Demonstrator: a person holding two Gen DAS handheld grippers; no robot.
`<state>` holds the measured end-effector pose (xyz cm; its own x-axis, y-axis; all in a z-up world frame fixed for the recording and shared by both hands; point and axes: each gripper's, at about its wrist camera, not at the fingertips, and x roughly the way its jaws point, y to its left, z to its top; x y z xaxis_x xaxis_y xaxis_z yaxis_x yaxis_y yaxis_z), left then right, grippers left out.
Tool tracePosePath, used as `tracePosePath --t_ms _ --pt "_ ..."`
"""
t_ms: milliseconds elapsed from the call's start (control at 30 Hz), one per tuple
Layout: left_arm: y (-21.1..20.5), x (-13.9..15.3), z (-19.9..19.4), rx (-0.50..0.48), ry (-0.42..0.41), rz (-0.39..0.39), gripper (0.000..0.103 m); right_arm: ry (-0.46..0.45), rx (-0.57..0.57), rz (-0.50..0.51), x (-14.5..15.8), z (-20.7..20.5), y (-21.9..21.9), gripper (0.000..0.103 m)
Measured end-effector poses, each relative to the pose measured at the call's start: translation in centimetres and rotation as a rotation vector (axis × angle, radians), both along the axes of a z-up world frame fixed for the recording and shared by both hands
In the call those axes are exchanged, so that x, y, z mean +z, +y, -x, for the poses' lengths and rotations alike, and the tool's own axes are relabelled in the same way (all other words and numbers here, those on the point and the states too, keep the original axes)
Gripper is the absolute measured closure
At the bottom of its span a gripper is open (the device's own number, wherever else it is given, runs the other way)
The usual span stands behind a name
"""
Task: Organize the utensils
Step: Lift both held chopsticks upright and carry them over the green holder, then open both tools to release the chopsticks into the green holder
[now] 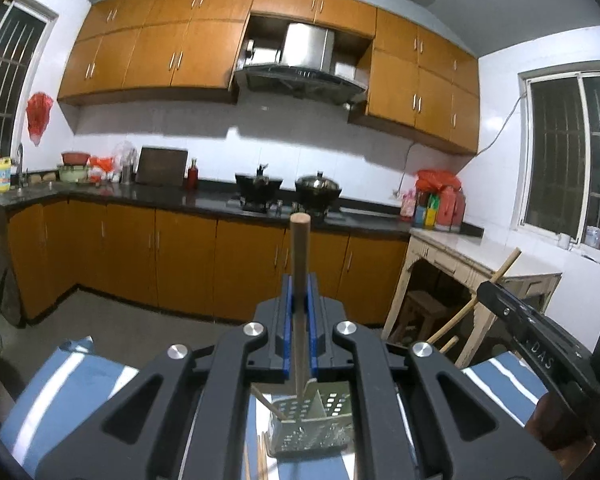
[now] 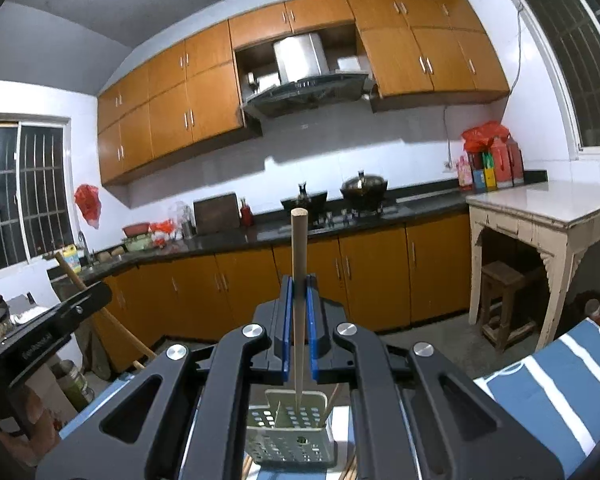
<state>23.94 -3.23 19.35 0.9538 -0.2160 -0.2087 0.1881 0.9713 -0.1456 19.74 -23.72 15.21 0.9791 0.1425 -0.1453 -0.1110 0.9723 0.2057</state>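
Wood, pale and round in section: two chopsticks, one to each gripper. Item one, the left chopstick (image 1: 299,280), stands clamped between the blue pads of the left gripper (image 1: 299,300), jaws drawn narrow on its shaft; long axis near upright, blunt end up above the fingers, thin end down toward the perforated metal holder (image 1: 312,424) that lies directly below and just ahead of the fingertips. Item two, the right chopstick (image 2: 299,276), is pinched likewise by the right gripper (image 2: 299,300), jaws narrow, same upright axis, tip down and lost to sight over the near compartment of the holder; whether either tip touches the metal cannot be told. Holder: divided by a slanted partition, already containing at least one loose stick (image 1: 268,402) leaning to the left; it rests on a blue striped cloth (image 1: 80,384). Governing relation: each stick sits in line above the holder's mouth, so the coming move is judged a straight descent along the stick's own length, then release. Neither hand is plainly nearer; the two stand side by side, well apart. Risk noted: a tilted shaft could catch the partition or rim.
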Motion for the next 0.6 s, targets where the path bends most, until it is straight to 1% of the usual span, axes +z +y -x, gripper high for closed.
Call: tracePosePath --t_ms 167,300,333,367,433,500,567,600 --pt "-0.5 -2.9 -2.0 -0.001 0.067 -0.008 0.095 0.065 0.004 -0.001 -1.8 -1.0 0.2 0.096" --pt "-0.5 -4.2 -2.9 -0.002 0.103 -0.02 0.095 0.117 0.014 0.005 -2.5 -1.7 0.4 0.095" --pt "-0.5 -4.4 -2.8 0.0 0.109 -0.02 0.093 0.125 0.018 0.008 -2.6 -1.6 0.5 0.094" --pt "-0.3 -4.5 -2.8 0.003 0.112 -0.02 0.092 0.128 0.015 0.012 -2.6 -1.5 0.5 0.088" --pt "-0.1 -4.4 -2.7 0.007 0.112 -0.019 0.085 0.115 0.003 0.009 -2.4 -0.9 0.2 0.065" --pt "0.3 -4.0 -2.2 0.019 0.105 -0.017 0.077 0.101 -0.005 0.003 -2.0 0.1 -0.2 0.063" --pt "0.6 -3.5 -1.4 0.021 0.096 -0.012 0.076 0.097 -0.009 0.002 -1.6 0.4 -0.3 0.063" --pt "0.8 -3.3 -1.1 0.024 0.093 -0.015 0.074 0.095 -0.013 0.002 -1.5 0.8 -0.6 0.063"
